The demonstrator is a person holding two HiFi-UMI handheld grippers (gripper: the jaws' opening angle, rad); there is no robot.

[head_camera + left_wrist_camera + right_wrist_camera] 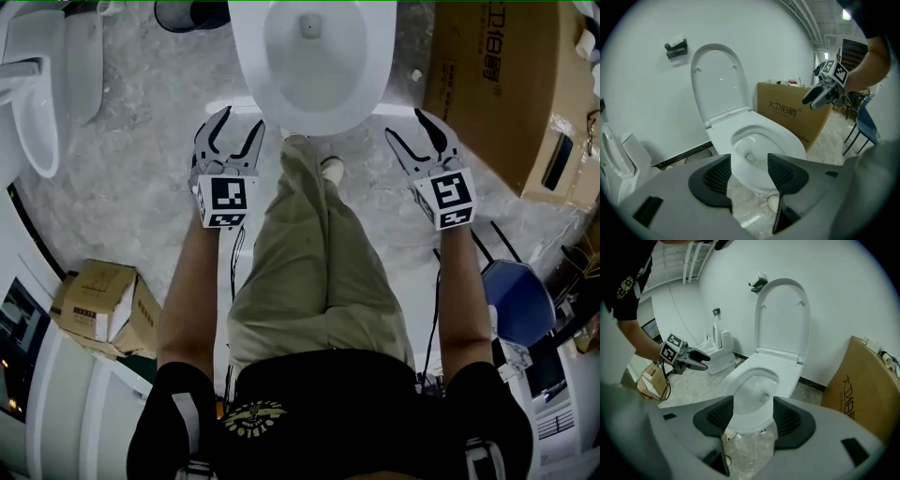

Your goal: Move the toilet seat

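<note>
Both hand-held grippers hang in the air in front of the toilet (309, 103), which stands at the far edge of the floor (141, 187) against the wall (642, 93). The left hand-held gripper (242, 120) has its jaws wide apart with nothing between them; the right hand-held gripper (405, 124) is likewise spread and empty, each just short of the bowl's front rim. The lid (783, 317) stands upright against the wall. The toilet seat (792, 143) appears to lie flat on the bowl, though white on white makes this hard to tell. A cardboard box (497, 84) sits at the floor's right edge, beside the toilet.
</note>
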